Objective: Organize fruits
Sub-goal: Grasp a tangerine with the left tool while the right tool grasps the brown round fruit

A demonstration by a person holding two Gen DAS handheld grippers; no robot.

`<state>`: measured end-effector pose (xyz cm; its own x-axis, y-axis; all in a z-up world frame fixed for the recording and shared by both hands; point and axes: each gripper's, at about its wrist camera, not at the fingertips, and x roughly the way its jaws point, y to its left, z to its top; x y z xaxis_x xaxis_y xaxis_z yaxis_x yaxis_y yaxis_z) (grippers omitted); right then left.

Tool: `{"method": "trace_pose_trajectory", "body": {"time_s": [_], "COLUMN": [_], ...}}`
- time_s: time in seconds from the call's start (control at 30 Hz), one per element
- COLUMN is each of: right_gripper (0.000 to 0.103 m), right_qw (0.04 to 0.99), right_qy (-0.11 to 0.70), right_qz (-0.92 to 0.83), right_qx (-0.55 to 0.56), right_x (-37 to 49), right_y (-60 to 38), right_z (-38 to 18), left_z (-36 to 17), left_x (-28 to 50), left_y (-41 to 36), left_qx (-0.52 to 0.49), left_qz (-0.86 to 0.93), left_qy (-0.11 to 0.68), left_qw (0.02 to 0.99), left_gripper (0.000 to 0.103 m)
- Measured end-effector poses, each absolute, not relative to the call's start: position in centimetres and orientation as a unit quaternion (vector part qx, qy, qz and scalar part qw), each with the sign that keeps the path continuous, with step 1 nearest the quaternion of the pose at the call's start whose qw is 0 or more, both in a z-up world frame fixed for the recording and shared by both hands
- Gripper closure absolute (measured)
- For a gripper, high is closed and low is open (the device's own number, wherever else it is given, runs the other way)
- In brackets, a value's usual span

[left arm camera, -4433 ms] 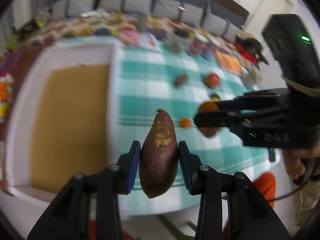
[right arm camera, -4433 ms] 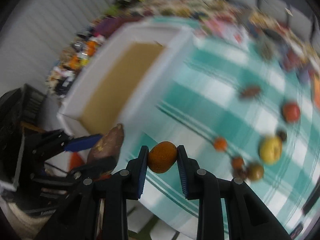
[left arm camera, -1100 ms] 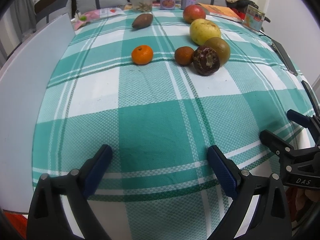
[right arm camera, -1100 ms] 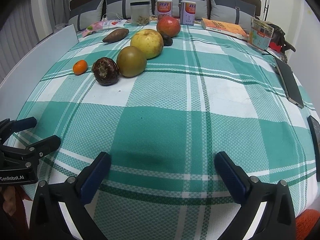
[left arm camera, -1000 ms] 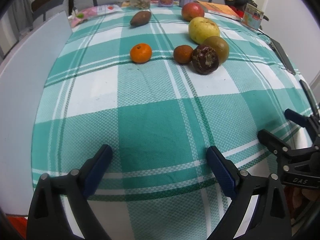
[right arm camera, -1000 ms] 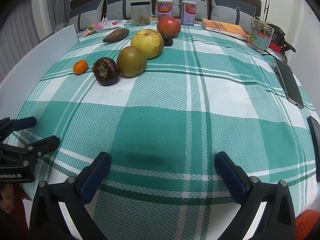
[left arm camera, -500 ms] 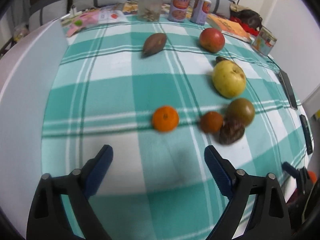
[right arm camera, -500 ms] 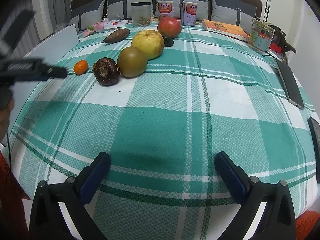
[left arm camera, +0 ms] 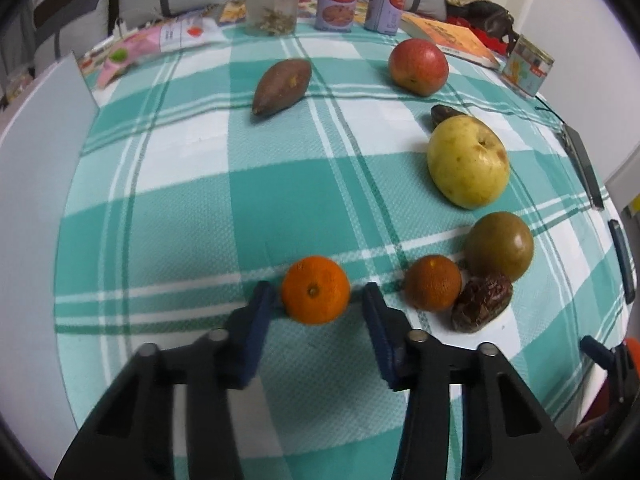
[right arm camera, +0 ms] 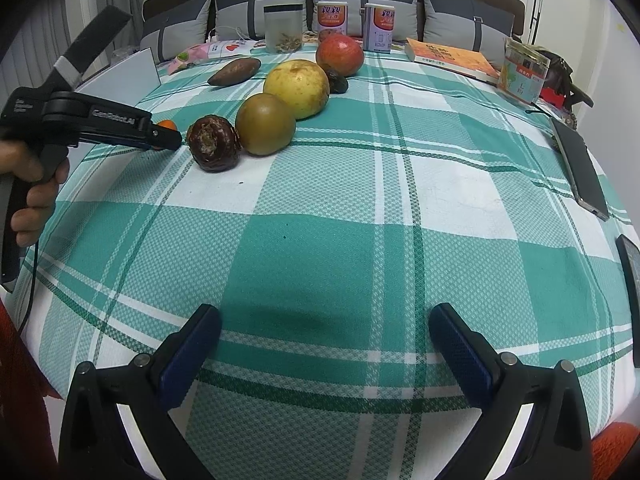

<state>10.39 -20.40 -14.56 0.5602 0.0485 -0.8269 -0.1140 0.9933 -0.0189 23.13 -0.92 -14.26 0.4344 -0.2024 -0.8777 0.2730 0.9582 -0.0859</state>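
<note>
A round, dimpled mandarin sits on the woven checked cloth between the left gripper's closing blue pads, small gaps either side. At its 3 o'clock lie a duller orange and a wrinkled dark fruit. The right gripper gapes wide, empty.

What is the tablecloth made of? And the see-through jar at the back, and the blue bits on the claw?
Tablecloth: probably woven cotton, matte; you can see a bumpy weave in the checks.
Jar: looks like clear plastic, maybe glass; its contents show through.
Pads on the left claw, closing around the orange: likely rubber or foam, dull blue.
</note>
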Motion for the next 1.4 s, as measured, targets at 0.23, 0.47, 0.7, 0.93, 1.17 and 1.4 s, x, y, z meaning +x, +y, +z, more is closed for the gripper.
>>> {"method": "trace_pose_trajectory", "body": {"time_s": [0.23,0.47,0.7,0.93,1.17,1.4], "right_gripper": [0.0,0.0,0.0,0.008,0.029,0.054], "right_qw": [0.883,0.883,0.879,0.865,0.832,0.795], "right_qy": [0.466,0.466,0.473,0.482,0.514,0.583], "right_qz": [0.046,0.046,0.054,0.063,0.104,0.085], "right_qx": [-0.035,-0.035,-0.03,0.121,0.181,0.146], "right_x": [10.4,10.3,10.6,15.1,24.4,27.8], "right_y": [-20.3,-20.4,-20.5,-23.9,-20.6,-17.7], "right_z": [-14.6,-14.6,-14.4,-11.7,-10.6,-13.4], "left_z": [-13.6,-12.8,-14.0,-15.1,-15.5,-15.6], "left_x": [21.8,17.2,14.0,12.4,11.7,11.6], "left_y": [-0.4,1.4,2.3,3.3,3.6,3.6], "left_qx": [0.035,0.037,0.041,0.035,0.031,0.029], "left_qz": [-0.134,-0.107,-0.086,-0.074,-0.063,-0.061], "left_qy": [0.509,0.514,0.511,0.484,0.465,0.458], "left_qw": [0.85,0.85,0.854,0.871,0.882,0.886], "left_gripper": [0.074,0.074,0.055,0.022,0.016,0.015]}}
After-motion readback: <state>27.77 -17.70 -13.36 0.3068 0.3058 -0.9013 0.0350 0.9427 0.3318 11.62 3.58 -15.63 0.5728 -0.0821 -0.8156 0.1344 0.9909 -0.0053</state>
